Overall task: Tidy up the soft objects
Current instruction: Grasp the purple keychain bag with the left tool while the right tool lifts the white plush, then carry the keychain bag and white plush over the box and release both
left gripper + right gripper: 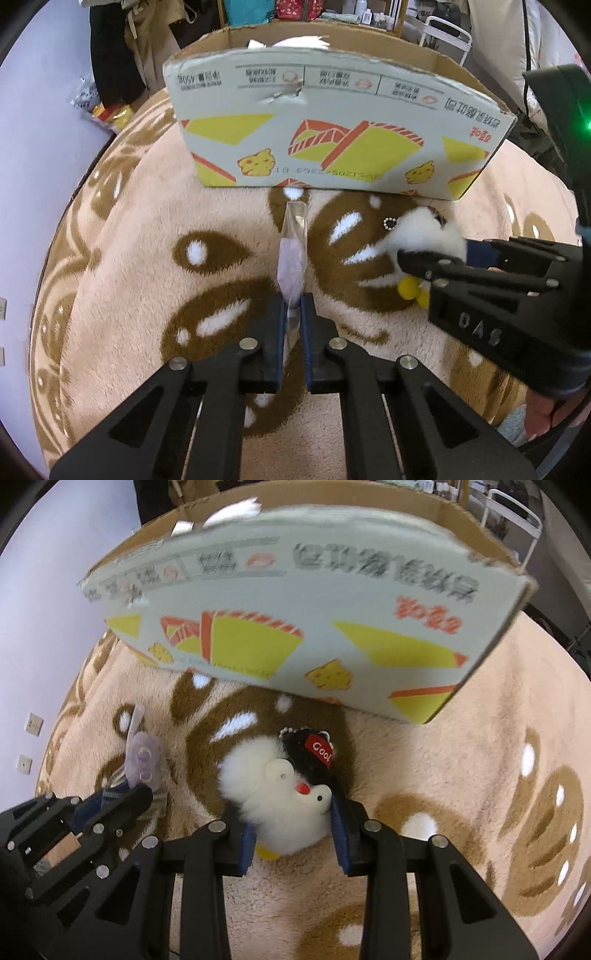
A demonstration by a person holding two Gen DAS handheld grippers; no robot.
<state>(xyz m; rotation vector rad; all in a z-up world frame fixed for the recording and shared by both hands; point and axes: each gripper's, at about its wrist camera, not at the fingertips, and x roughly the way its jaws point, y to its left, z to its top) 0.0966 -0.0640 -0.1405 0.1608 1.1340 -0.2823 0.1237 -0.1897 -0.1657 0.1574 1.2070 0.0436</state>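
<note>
- My left gripper (292,314) is closed on a purple plush toy in a clear bag (293,258); the bag's lower end is pinched between the two pads and the rest stands forward from the fingertips, edge-on to my left wrist view.
- In the right wrist view the same toy (143,762) shows as a pale purple soft piece with two round buttons, ahead of the left gripper (131,799) and to the left of my right gripper.
- My right gripper (293,825) is half open around a white fluffy plush penguin (273,797); both blue pads (246,843) press into its fur, one on each side, so it is gripped.
- The penguin has a black head with a red tag reading "Cool" (318,746), a red beak and a yellow foot below the left pad.
- From the left wrist view, the penguin (417,236) lies to the right of my left gripper, with the right gripper (436,266) on it.
- A cardboard box (332,133), open on top and printed with yellow and orange shapes, stands just beyond both grippers.
- All of it rests over a beige plush blanket with brown pattern (461,775).
</note>
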